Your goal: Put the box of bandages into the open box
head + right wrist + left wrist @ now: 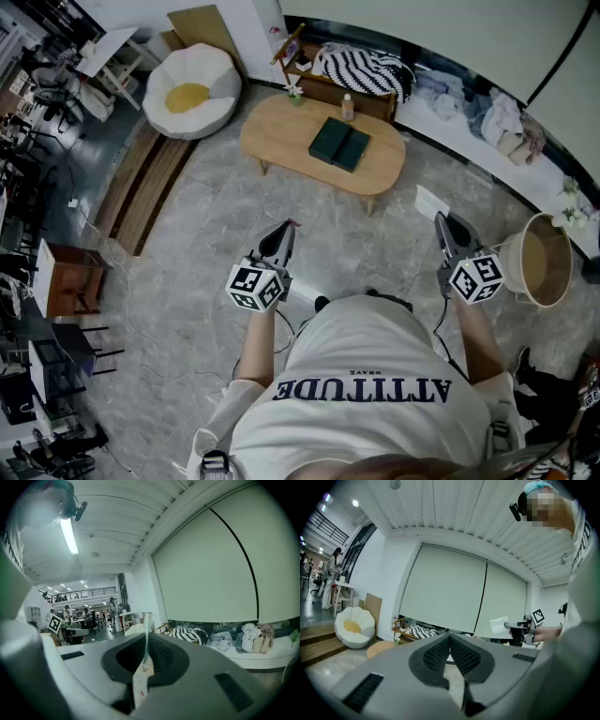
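While standing well short of the oval bench (281,131) bearing the open box (339,143), hold the right tongs (441,221) clamped on the flat box of bandages (431,202), likely gripped edge-on for a secure carry, with the left tongs (288,226) shut, empty, in reserve.

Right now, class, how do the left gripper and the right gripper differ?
The left gripper has its jaws together on nothing; the right gripper clamps a thin white box. In the head view nothing shows beyond the left gripper's tips, while the box juts past the right gripper's. Both are shut and carry a marker cube.
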A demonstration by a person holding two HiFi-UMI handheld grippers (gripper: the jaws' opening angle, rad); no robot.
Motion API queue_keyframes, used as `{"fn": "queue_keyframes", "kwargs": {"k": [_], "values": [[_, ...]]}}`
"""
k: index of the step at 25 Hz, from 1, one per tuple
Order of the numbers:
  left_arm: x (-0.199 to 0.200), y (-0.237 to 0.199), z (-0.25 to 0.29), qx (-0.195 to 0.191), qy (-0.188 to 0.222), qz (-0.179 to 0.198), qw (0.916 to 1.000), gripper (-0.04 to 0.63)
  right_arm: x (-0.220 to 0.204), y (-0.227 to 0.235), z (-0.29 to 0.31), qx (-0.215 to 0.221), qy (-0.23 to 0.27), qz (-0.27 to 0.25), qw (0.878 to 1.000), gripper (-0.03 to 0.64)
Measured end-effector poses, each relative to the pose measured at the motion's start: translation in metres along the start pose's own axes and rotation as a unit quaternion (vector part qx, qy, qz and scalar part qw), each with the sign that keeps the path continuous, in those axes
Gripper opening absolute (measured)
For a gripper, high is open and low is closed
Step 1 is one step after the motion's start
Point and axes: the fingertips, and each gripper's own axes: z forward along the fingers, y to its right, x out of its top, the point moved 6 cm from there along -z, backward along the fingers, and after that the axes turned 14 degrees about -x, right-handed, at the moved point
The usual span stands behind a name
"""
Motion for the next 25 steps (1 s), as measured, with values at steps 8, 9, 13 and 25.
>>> {"fn": "queue_keyframes", "kwargs": {"k": [8,9,13,25], "values": [[-0.002,0.002,-0.003,0.003,0.0,-0.001,1.0,0.021,0.0,0.0,-0.001,0.003,0.002,0.0,1.0,0.029],[-0.003,0.003,-0.003,0.003,0.0,-0.002,1.0,0.021,0.001,0.0,-0.001,0.004,0.003,0.0,1.0,0.029],[-0.005,0.008,-0.002,0.007,0.001,-0.003,1.0,0.021,0.001,0.005,-0.002,0.006,0.002,0.003,1.0,0.029],[-0.02,0.036,0.007,0.03,-0.008,-0.014,0.9994,0.021,-0.006,0.031,-0.01,0.031,-0.017,0.003,0.999,0.029]]}}
